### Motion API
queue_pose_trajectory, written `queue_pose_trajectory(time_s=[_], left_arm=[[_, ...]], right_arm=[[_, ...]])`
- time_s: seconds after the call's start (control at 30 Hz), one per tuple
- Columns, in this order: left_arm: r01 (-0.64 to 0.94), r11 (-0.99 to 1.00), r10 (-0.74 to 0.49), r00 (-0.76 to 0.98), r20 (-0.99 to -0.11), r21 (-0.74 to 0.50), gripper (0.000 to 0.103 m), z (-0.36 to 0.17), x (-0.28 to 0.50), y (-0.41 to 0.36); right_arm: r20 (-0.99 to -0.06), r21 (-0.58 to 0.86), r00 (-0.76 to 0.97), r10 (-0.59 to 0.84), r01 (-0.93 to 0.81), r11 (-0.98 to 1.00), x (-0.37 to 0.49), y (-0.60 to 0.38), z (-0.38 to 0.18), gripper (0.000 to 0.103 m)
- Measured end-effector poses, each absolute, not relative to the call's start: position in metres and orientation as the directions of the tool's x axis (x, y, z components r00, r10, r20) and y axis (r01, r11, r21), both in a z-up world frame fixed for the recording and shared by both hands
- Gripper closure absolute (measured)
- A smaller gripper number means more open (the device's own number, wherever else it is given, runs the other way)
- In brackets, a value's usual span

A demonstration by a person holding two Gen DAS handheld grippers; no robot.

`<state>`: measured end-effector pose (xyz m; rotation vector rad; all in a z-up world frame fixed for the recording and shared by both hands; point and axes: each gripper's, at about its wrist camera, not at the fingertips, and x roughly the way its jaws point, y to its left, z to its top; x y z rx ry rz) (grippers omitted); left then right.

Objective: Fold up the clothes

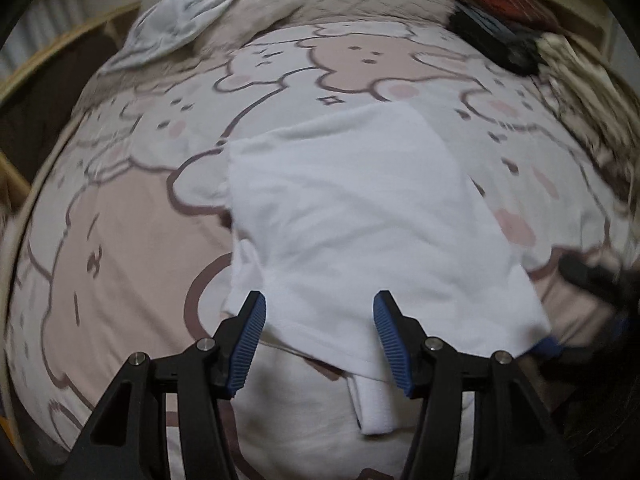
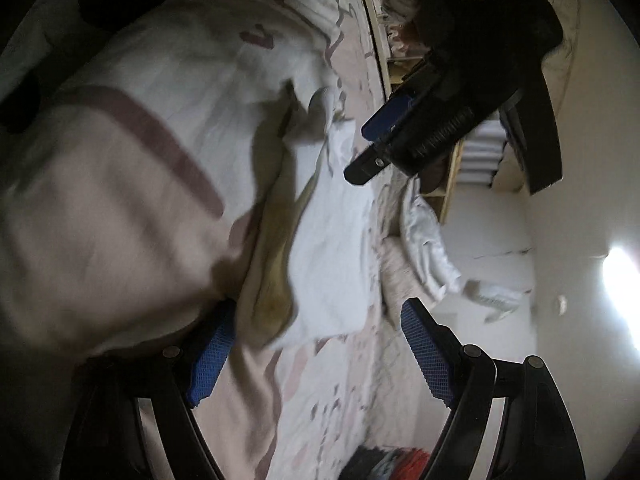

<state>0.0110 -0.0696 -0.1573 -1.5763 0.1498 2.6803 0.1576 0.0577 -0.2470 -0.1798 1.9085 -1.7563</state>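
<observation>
A white garment (image 1: 352,216) lies folded into a long strip on a bed with a pink bear-print cover (image 1: 120,220). My left gripper (image 1: 320,332) is open just above the garment's near hem, holding nothing. A folded sleeve end (image 1: 374,408) pokes out below the hem. My right gripper (image 1: 592,300) shows blurred at the garment's right corner. In the right wrist view the right gripper (image 2: 316,344) is open, its camera rolled sideways, with the garment (image 2: 336,248) just ahead and the left gripper (image 2: 400,136) above it.
A crumpled pale cloth (image 1: 188,20) and a pillow (image 1: 260,8) lie at the bed's head. A stack of dark and red clothes (image 1: 500,12) and a striped item (image 1: 576,76) sit at the far right. A wooden bed frame (image 1: 60,48) borders the left.
</observation>
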Motion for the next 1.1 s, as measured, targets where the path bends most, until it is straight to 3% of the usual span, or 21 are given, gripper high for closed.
queue_pose_trajectory(time_s=[0.1,0.13,0.2,0.27,0.37,0.47,0.6,0.67,0.77,0.9,1.0,1.1], left_arm=[[-0.032,-0.999,-0.015,-0.494,-0.869,0.035,0.047,-0.153,0.011,-0.080],[-0.025,-0.999,-0.015,-0.498,-0.867,0.032,0.047,-0.152,0.011,-0.082],[-0.009,-1.000,-0.016,-0.508,-0.861,0.024,0.047,-0.149,0.011,-0.087],[0.004,-1.000,-0.019,-0.513,-0.858,0.020,0.047,-0.147,0.012,-0.092],[-0.027,-0.998,-0.038,-0.546,-0.837,0.062,0.047,-0.142,0.019,-0.096],[-0.133,-0.977,-0.055,-0.600,-0.798,0.167,0.047,-0.138,0.034,-0.091],[-0.258,-0.915,-0.062,-0.670,-0.740,0.311,0.046,-0.133,0.053,-0.084],[-0.312,-0.870,-0.059,-0.703,-0.709,0.382,0.036,-0.130,0.063,-0.081],[-0.381,-0.786,-0.045,-0.750,-0.660,0.487,0.031,-0.126,0.078,-0.076],[-0.474,-0.631,-0.013,-0.785,-0.620,0.614,0.031,-0.136,0.098,-0.065],[-0.560,-0.498,0.004,-0.765,-0.645,0.662,0.030,-0.167,0.104,-0.051],[-0.570,-0.488,-0.018,-0.751,-0.660,0.661,0.030,-0.180,0.088,-0.047]], right_arm=[[-0.252,-0.967,-0.855,-0.454,0.209,0.144,0.159,0.045,-0.252,0.024],[-0.241,-0.970,-0.856,-0.458,0.194,0.148,0.160,0.042,-0.255,0.029],[-0.224,-0.973,-0.857,-0.464,0.165,0.164,0.162,0.035,-0.263,0.046],[-0.197,-0.975,-0.857,-0.476,0.121,0.187,0.166,0.029,-0.274,0.071],[-0.152,-0.983,-0.857,-0.492,0.078,0.168,0.165,0.018,-0.278,0.074],[-0.179,-0.981,-0.856,-0.485,0.117,0.156,0.162,0.009,-0.270,0.074],[-0.378,-0.921,-0.809,-0.450,0.380,0.090,0.148,0.003,-0.234,0.078],[-0.534,-0.804,-0.736,-0.417,0.594,-0.018,0.129,-0.003,-0.204,0.078],[-0.706,-0.552,-0.580,-0.407,0.810,-0.196,0.092,-0.007,-0.166,0.087],[-0.801,-0.269,-0.417,-0.429,0.892,-0.364,0.058,-0.004,-0.134,0.089],[-0.821,-0.148,-0.345,-0.454,0.898,-0.415,0.060,0.006,-0.121,0.090],[-0.829,-0.074,-0.299,-0.472,0.896,-0.437,0.063,0.018,-0.120,0.090]])
